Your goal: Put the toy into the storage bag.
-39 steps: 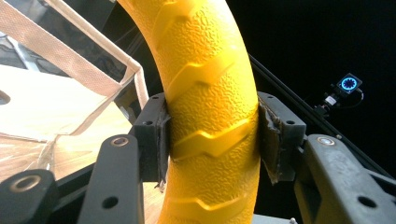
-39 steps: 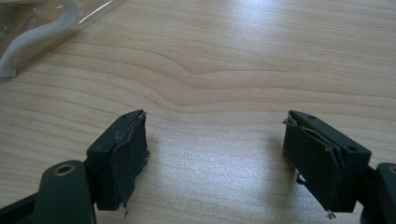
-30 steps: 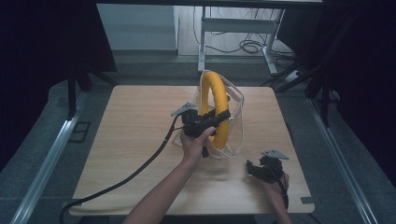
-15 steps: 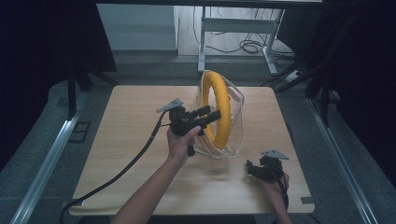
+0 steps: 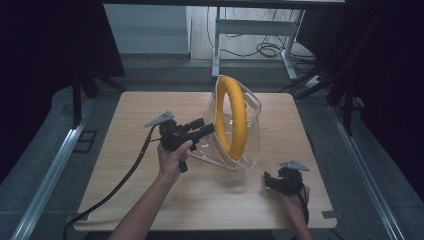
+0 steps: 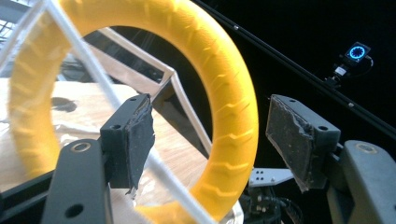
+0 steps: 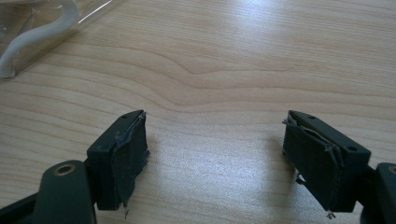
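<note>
A pale wooden table (image 5: 125, 200) with rounded corners took up the middle of the high view, its grain running left to right. Near its far edge, a little right of centre, stood a yellow ring (image 5: 234, 116) on its rim, thick, matte and ribbed with shallow tread-like grooves. It sat inside a clear plastic bag (image 5: 252, 131) with white piped seams, glossy and crumpled where it met the tabletop.

The left gripper (image 5: 199, 132) was held just left of the bag, close against its plastic, with its cable (image 5: 125, 172) trailing toward the near left corner. In the left gripper view its jaws stood wide apart, released, with the ring's right side and one white seam between them; whether either pad touched the plastic could not be told. The pads (image 6: 140, 135) were dark, rough and frayed at the edges.

The right gripper (image 5: 272, 180) rested low by the near right part of the table, well apart from the bag. In the right gripper view its jaws were also spread and released, holding nothing, over bare wood, with a white seam of the bag at the far left corner of that view.

The table's left half and near middle lay open and bare. Beyond the far edge were a grey floor (image 5: 45, 150), metal table legs (image 5: 216, 45) and loose cables (image 5: 267, 50); dark curtains closed both sides.
</note>
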Motion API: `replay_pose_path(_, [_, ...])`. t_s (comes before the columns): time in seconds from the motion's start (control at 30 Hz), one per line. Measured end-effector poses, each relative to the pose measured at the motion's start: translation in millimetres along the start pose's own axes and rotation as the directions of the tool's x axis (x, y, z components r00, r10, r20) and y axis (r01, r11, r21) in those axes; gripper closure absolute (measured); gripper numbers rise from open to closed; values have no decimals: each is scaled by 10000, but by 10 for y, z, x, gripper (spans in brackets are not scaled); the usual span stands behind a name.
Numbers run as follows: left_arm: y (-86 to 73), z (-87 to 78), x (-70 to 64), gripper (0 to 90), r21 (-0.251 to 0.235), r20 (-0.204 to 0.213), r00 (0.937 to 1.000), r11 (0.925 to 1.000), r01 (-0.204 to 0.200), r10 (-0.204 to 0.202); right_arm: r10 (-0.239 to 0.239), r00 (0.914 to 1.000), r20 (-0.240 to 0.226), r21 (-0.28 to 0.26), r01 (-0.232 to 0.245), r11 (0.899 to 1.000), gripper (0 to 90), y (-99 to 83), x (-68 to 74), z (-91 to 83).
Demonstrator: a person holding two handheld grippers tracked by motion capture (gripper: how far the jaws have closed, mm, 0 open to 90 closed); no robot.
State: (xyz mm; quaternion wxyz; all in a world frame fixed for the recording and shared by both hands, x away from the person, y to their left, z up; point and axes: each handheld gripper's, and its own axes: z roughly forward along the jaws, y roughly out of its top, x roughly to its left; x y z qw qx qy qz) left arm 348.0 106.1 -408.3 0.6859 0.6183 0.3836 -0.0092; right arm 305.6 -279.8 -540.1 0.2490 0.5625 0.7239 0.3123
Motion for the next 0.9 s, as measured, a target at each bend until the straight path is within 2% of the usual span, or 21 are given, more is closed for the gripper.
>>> replay_pose_path(0.17, [-65, -193, 85, 326, 76, -336, 9994, 9999, -92, 94, 1, 10000, 1, 2, -1, 10000, 220, 0, 0, 0])
replay_pose_path(0.47, [-230, -461, 208, 331, 537, -646, 9978, 9985, -99, 134, 33, 10000, 3, -2, -33, 10000, 221, 0, 2, -1])
replay_pose_path(0.7, [-261, -507, 239, 335, 669, -629, 9980, 9977, -58, 100, 66, 10000, 19, -9, -66, 10000, 221, 1, 3, 0])
replay_pose_path(0.83, [-312, -497, 285, 338, 742, -628, 9979, 9970, 217, -170, 47, 10000, 15, -2, -47, 10000, 221, 1, 2, 0])
replay_pose_path(0.9, [-330, -499, 304, 339, 804, -664, 9977, 9966, 186, -133, 47, 10000, 13, -2, -47, 10000, 221, 1, 1, 0])
